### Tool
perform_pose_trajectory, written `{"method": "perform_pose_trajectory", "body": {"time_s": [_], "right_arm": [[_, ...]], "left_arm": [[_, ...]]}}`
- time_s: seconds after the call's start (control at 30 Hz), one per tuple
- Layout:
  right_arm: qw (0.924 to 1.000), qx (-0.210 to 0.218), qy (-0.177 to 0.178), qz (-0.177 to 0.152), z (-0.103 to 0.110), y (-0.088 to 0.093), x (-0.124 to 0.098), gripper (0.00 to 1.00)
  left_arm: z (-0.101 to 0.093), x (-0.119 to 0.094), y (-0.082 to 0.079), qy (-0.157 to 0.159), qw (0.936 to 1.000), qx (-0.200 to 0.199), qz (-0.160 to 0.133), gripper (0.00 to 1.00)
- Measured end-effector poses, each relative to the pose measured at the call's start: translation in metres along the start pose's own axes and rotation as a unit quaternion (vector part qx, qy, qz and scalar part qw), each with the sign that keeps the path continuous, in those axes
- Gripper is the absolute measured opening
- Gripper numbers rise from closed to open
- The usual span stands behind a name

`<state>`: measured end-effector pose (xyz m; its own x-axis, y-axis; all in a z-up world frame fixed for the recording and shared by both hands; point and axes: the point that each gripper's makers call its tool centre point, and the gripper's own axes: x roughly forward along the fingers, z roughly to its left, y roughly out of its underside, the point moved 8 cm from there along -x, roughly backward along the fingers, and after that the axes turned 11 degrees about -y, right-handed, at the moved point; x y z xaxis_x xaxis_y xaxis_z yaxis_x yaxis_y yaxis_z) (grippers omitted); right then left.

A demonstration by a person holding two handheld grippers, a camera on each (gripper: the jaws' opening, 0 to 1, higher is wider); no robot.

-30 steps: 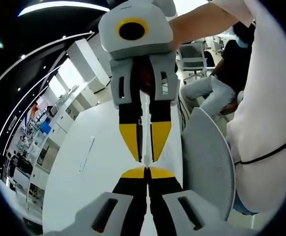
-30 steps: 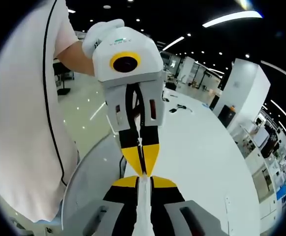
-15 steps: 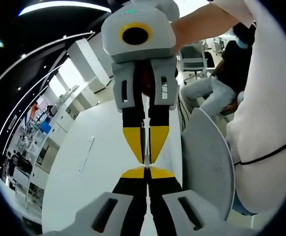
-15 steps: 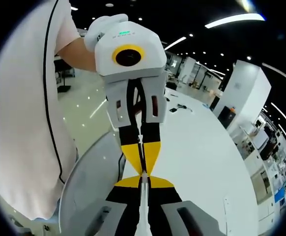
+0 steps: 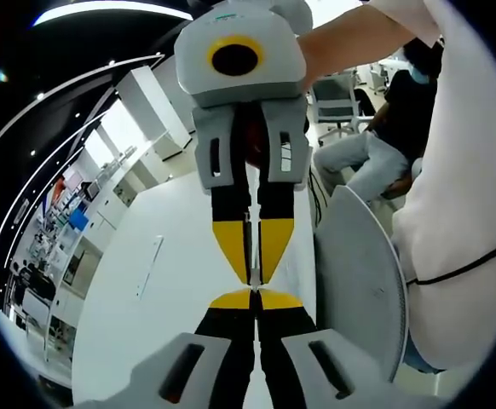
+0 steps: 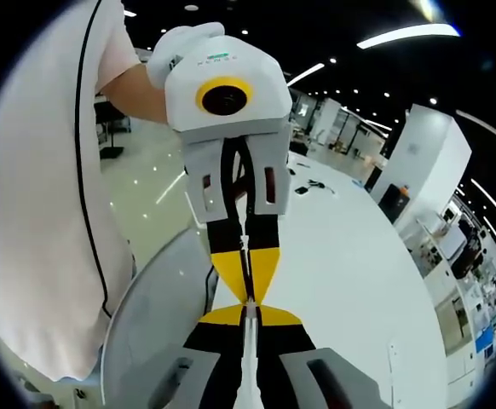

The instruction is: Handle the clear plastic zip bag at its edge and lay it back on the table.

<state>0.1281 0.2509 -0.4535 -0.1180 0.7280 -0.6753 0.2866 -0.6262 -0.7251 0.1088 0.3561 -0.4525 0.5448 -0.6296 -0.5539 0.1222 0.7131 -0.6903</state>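
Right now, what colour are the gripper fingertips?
Yellow fingertips on black fingers, clearest in the left gripper view, on the right gripper.

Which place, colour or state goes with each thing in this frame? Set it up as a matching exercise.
Things:
1. clear zip bag
2. table
3. chair back
4. seated person

Descriptions:
a. grey and curved, beside the table's edge
b. in the background, in a dark top
c. seen edge-on, pinched between shut yellow-tipped jaws
d. white top, stretching away below

Pairs: 1-c, 2-d, 3-a, 4-b
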Motion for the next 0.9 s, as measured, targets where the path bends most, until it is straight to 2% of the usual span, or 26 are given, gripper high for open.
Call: {"method": "perform_pose_trajectory", "body": {"time_s": [0.03, 0.9], "right_arm": [[1.0, -0.009, 0.001, 0.0, -0.0004, -0.0001, -0.0001, 0.0], [1.0, -0.004, 0.005, 0.003, 0.0022, -0.0003, 0.0, 0.0]], "left_arm": [[0.0003, -0.0002, 0.0001, -0.001, 1.0, 0.0, 0.0, 0.0], [-0.0001, -0.0022, 0.0014, 0.001, 1.0, 0.003, -0.005, 0.0]]}}
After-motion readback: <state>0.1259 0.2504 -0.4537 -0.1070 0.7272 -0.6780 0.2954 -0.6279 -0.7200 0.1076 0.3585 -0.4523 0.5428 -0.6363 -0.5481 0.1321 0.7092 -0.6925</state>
